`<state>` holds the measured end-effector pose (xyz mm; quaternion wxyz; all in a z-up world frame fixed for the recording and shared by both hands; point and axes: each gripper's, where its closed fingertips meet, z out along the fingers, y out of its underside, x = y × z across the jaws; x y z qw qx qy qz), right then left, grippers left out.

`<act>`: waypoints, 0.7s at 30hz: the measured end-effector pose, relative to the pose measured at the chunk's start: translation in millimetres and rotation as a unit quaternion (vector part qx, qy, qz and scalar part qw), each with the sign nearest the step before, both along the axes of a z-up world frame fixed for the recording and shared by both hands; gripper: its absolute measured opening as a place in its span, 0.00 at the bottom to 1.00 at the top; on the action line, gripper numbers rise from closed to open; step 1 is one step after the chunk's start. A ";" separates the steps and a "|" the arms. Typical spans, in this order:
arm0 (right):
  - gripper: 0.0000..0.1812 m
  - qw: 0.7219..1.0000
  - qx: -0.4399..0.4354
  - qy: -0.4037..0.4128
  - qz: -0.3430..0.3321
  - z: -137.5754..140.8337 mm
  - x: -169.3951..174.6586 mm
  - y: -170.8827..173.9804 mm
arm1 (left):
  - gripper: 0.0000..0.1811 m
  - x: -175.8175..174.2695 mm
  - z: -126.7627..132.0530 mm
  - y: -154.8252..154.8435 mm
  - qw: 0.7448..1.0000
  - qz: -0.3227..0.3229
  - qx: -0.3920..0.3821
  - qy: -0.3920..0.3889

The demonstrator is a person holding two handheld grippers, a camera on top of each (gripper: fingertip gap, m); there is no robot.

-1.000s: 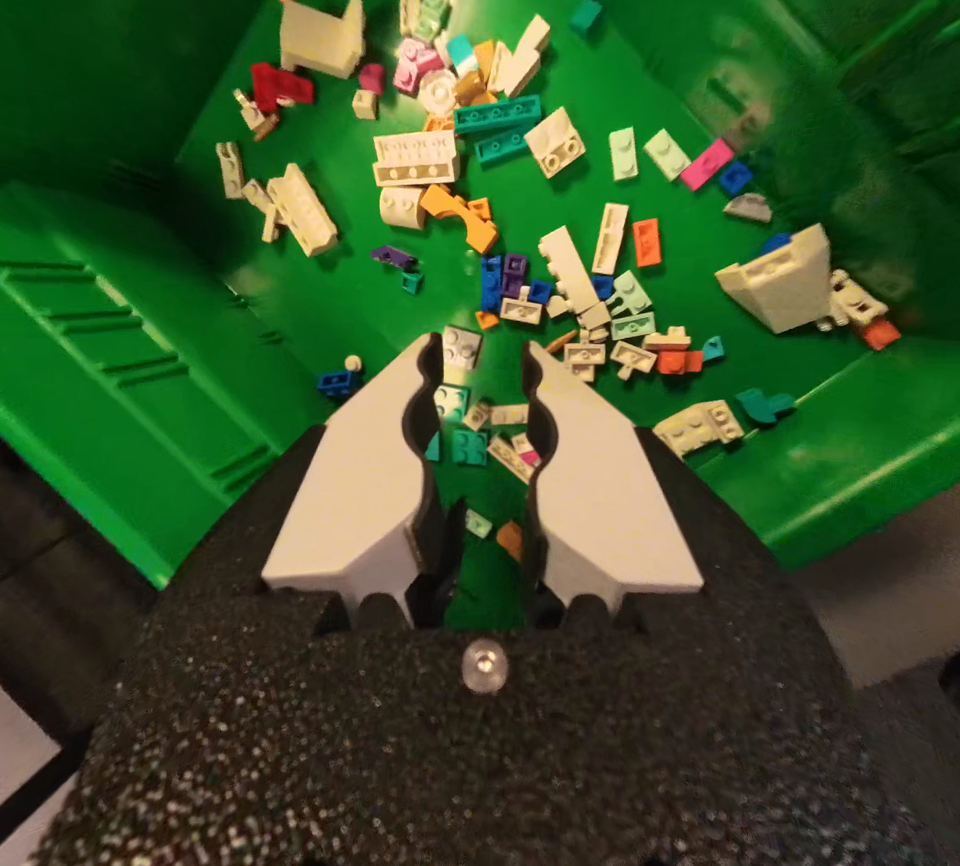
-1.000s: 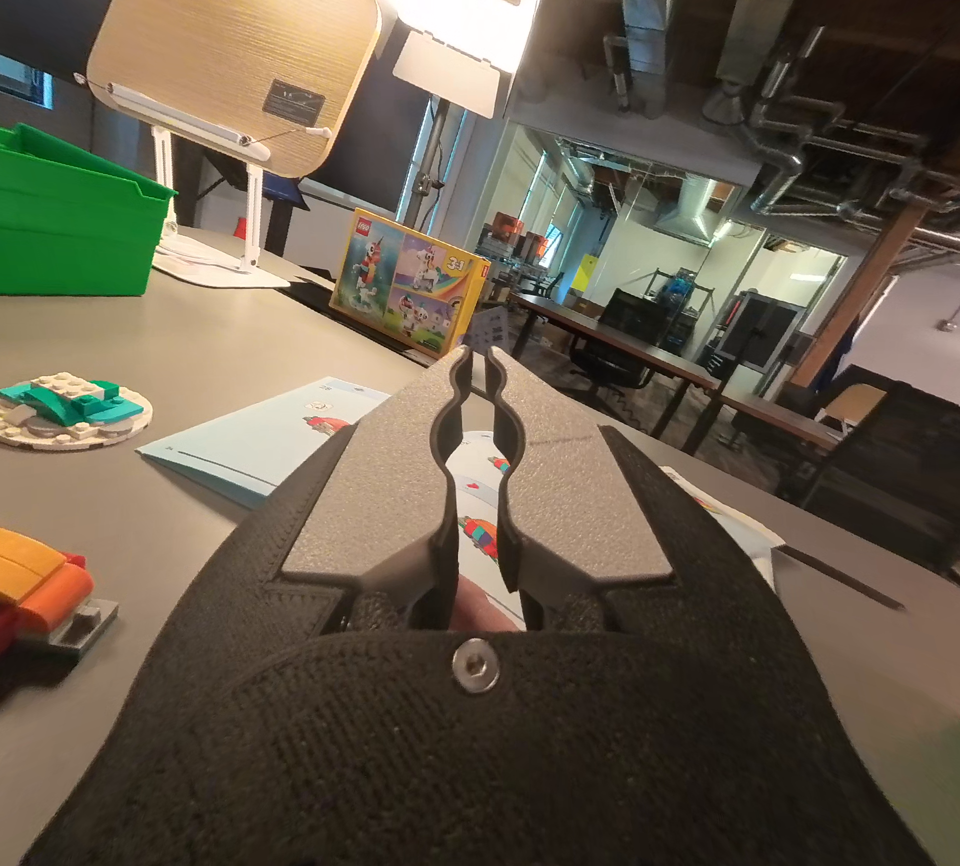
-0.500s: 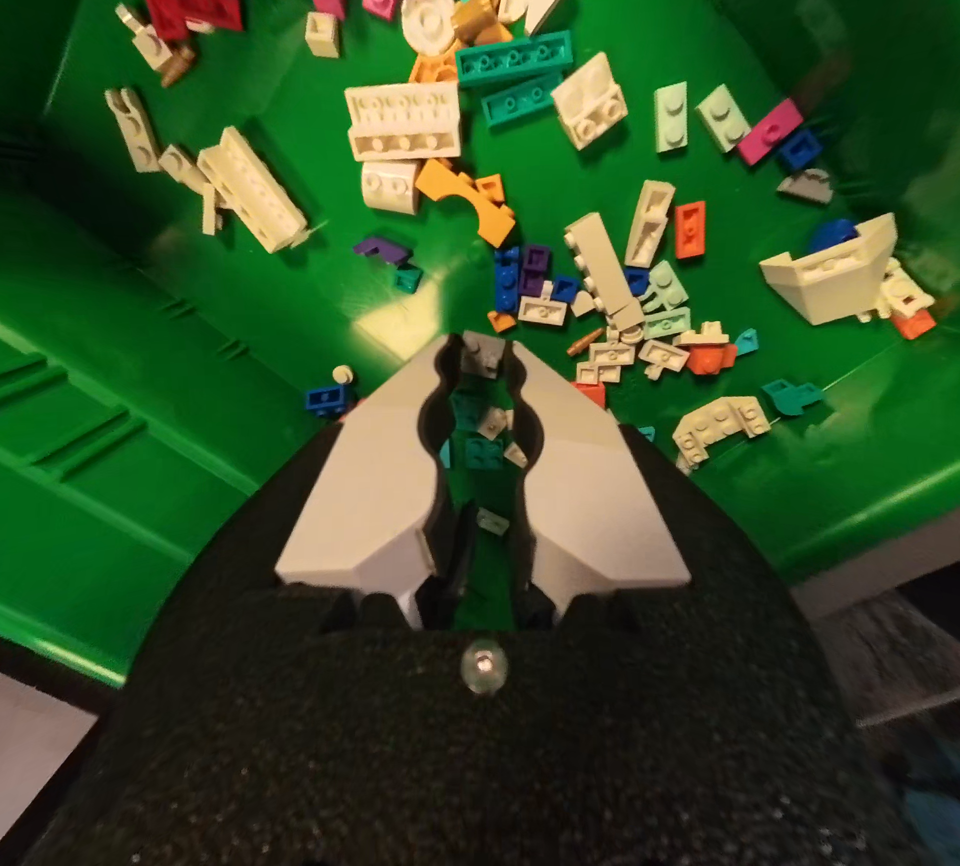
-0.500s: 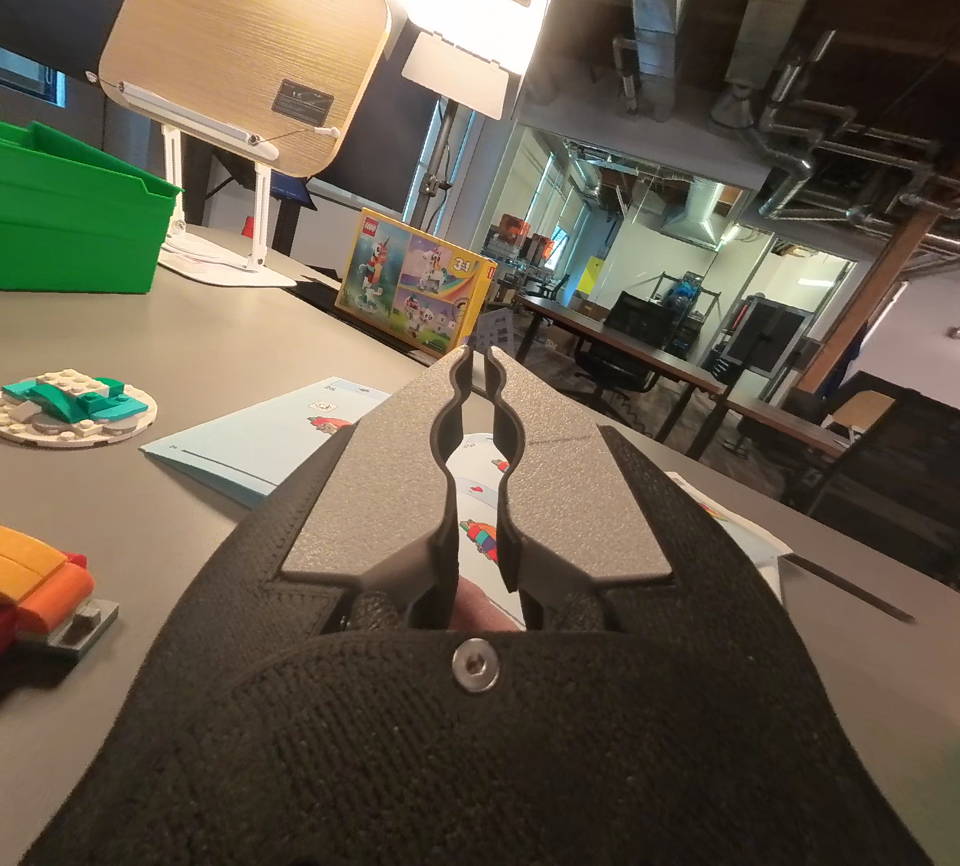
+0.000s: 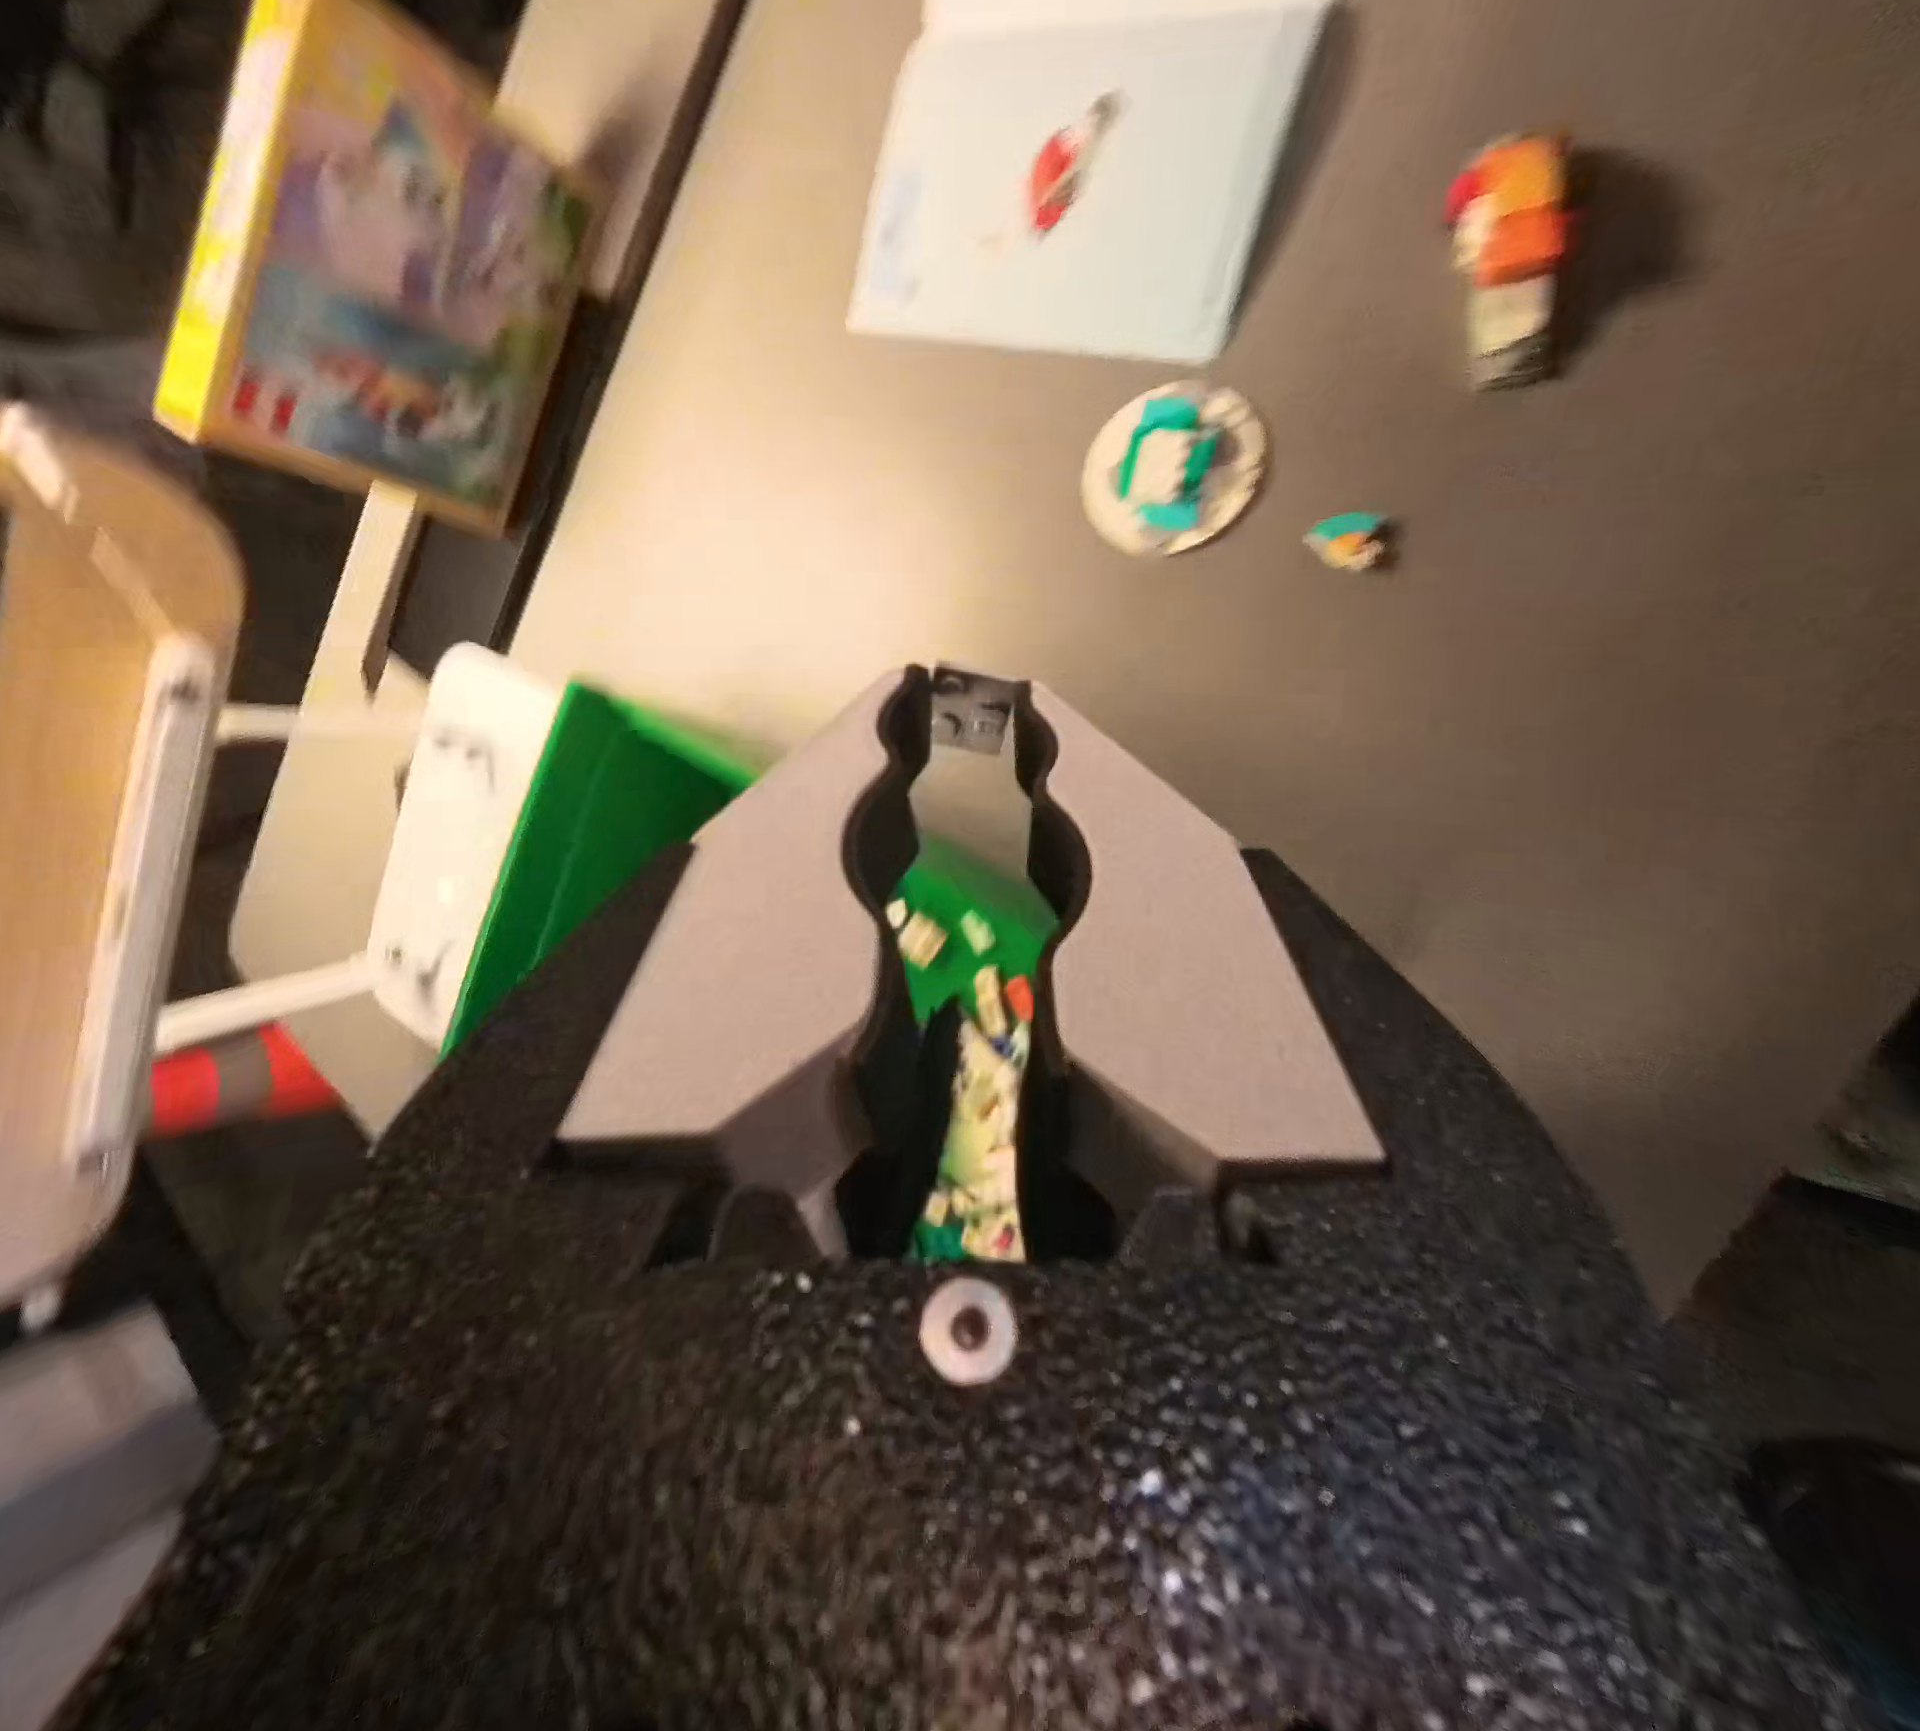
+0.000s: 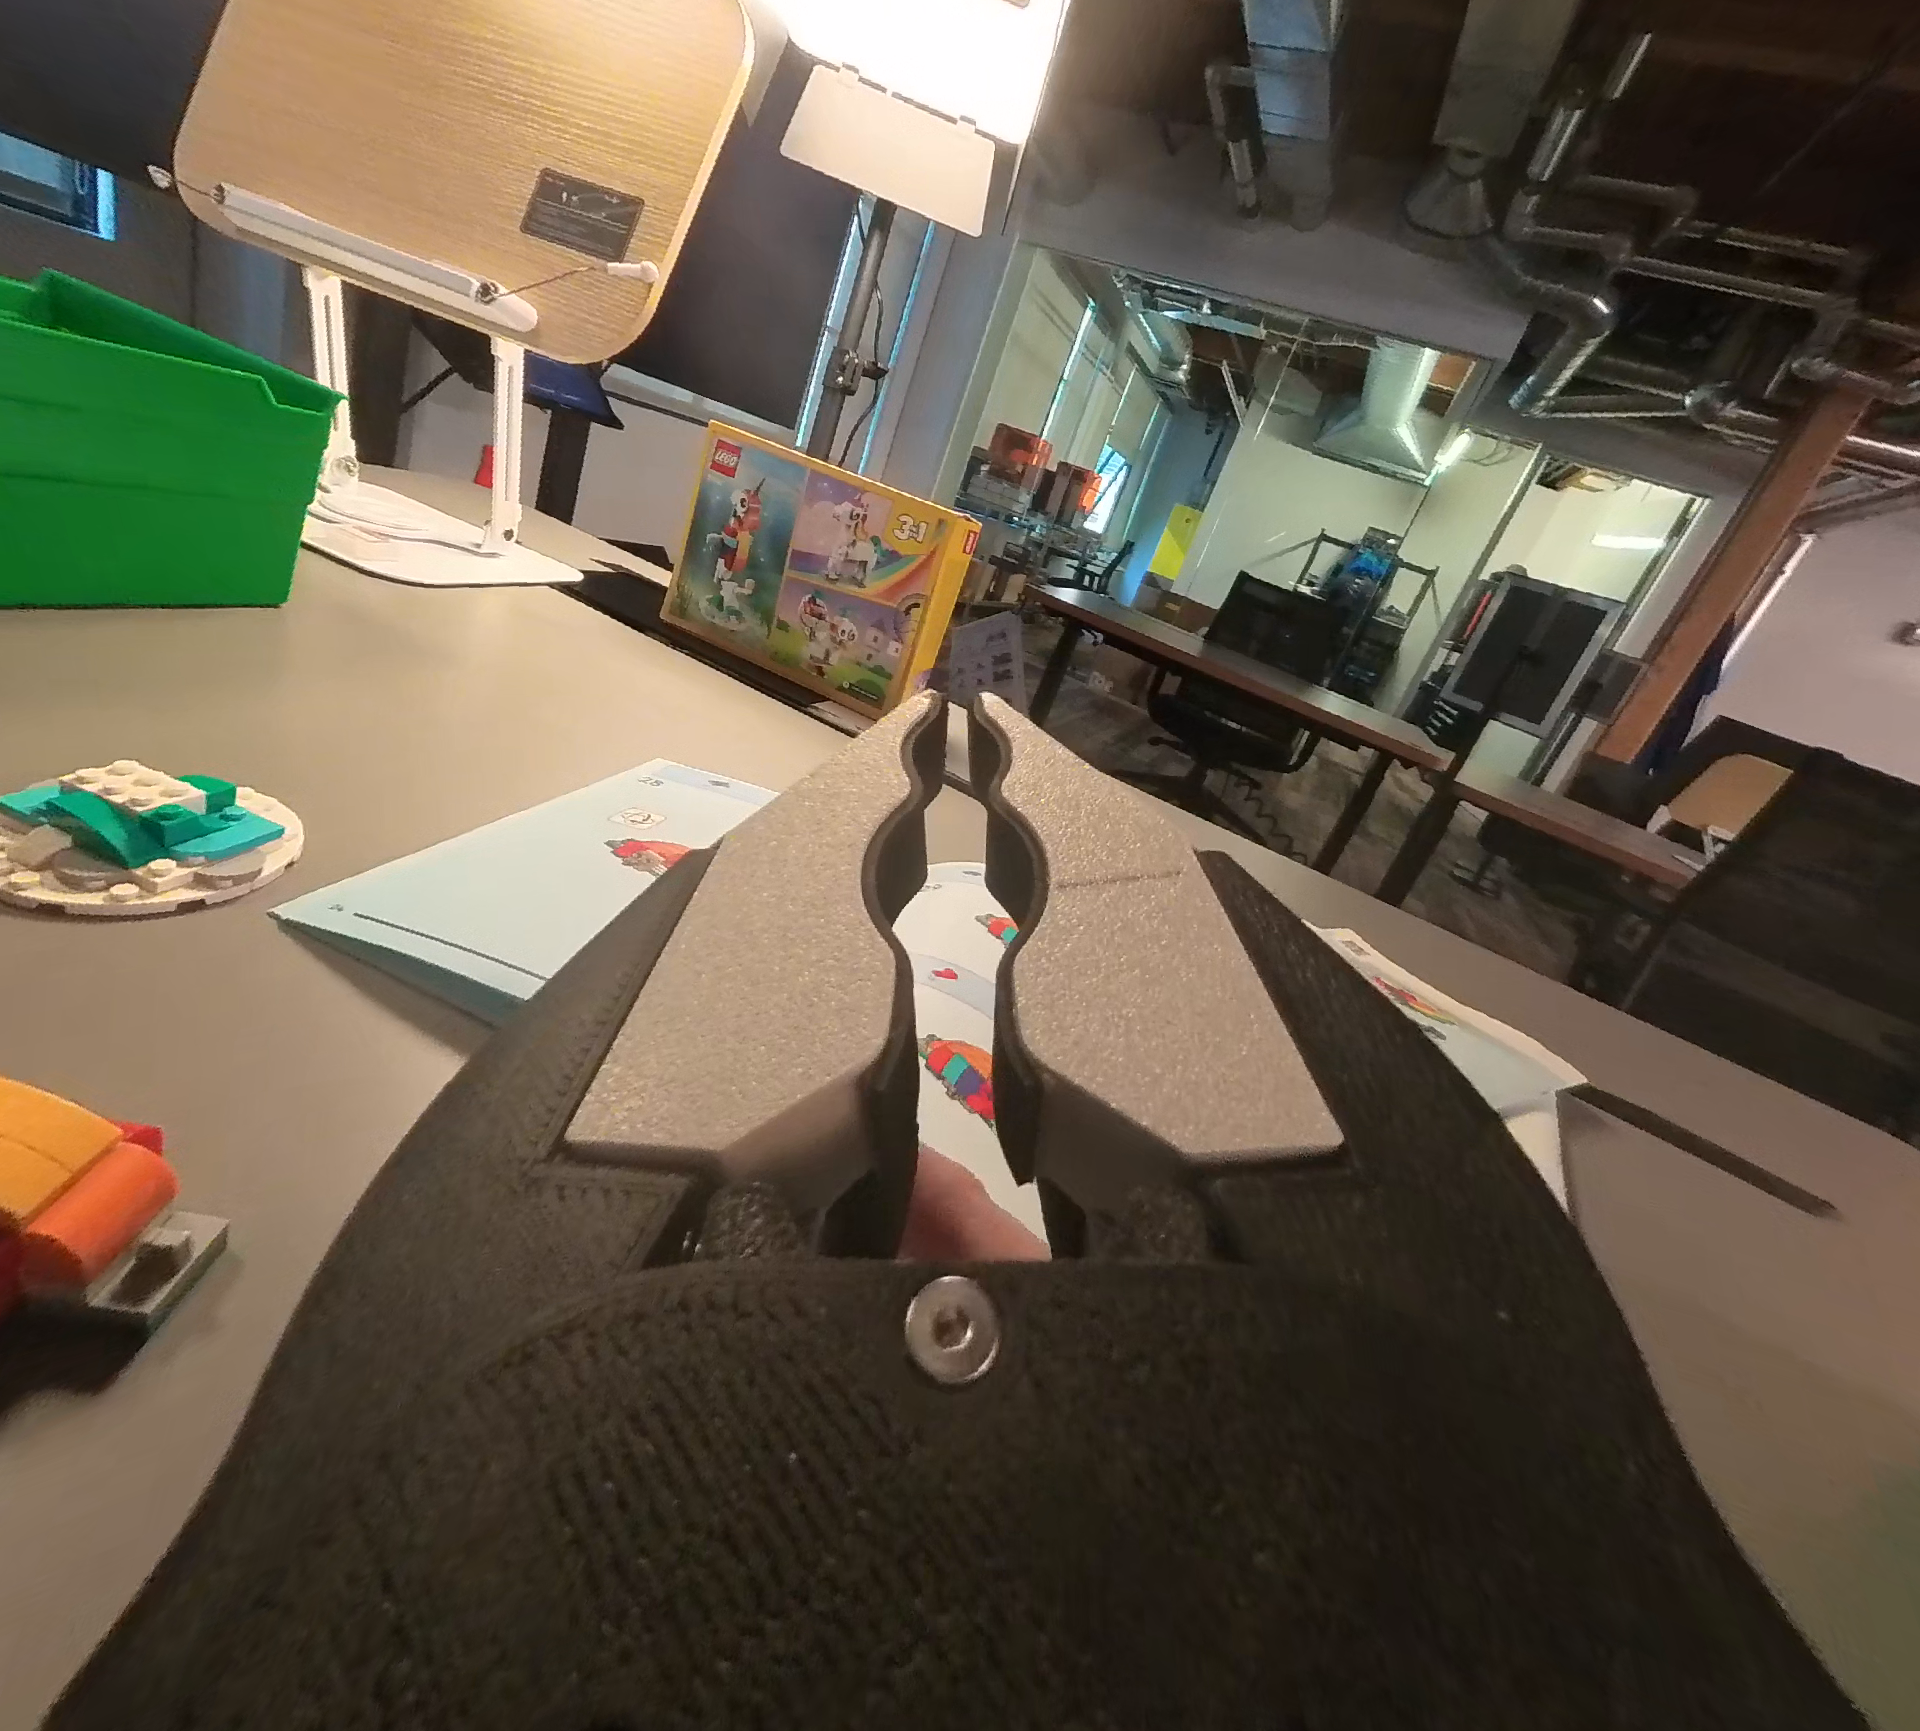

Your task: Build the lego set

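Lifted out of the green bin (image 5: 582,860) since half a second ago, the left hand-held gripper (image 5: 975,707) now hangs above the grey tabletop (image 5: 1299,725), its tips clenched on a small grey lego plate (image 5: 974,721). Loose bricks show in the bin below, between the fingers. Beyond lie the open instruction booklet (image 5: 1091,154), the round white base with teal pieces (image 5: 1175,466) and the orange-red build (image 5: 1512,247). Unmoved over the booklet, the right hand-held gripper (image 6: 961,707) is nearly closed and empty.
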<state>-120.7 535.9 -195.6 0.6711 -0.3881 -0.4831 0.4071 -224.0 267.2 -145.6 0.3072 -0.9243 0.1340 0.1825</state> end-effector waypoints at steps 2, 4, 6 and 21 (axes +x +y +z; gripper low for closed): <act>0.01 1.000 0.002 0.000 0.000 0.1 0.3 -0.1 | 0.08 43.6 -10.0 23.8 0.997 -0.069 0.005 -0.030; 0.01 1.000 0.006 0.000 -0.002 0.4 0.7 0.0 | 0.07 83.4 -25.8 43.2 0.988 -0.118 0.015 -0.097; 0.01 1.000 0.007 -0.001 -0.001 0.3 0.8 -0.2 | 0.07 103.3 -47.8 58.3 0.983 -0.124 0.014 -0.138; 0.01 1.000 0.017 -0.008 0.007 -2.2 -0.7 -4.7 | 0.08 95.2 -161.2 120.6 0.979 -0.089 -0.078 -0.164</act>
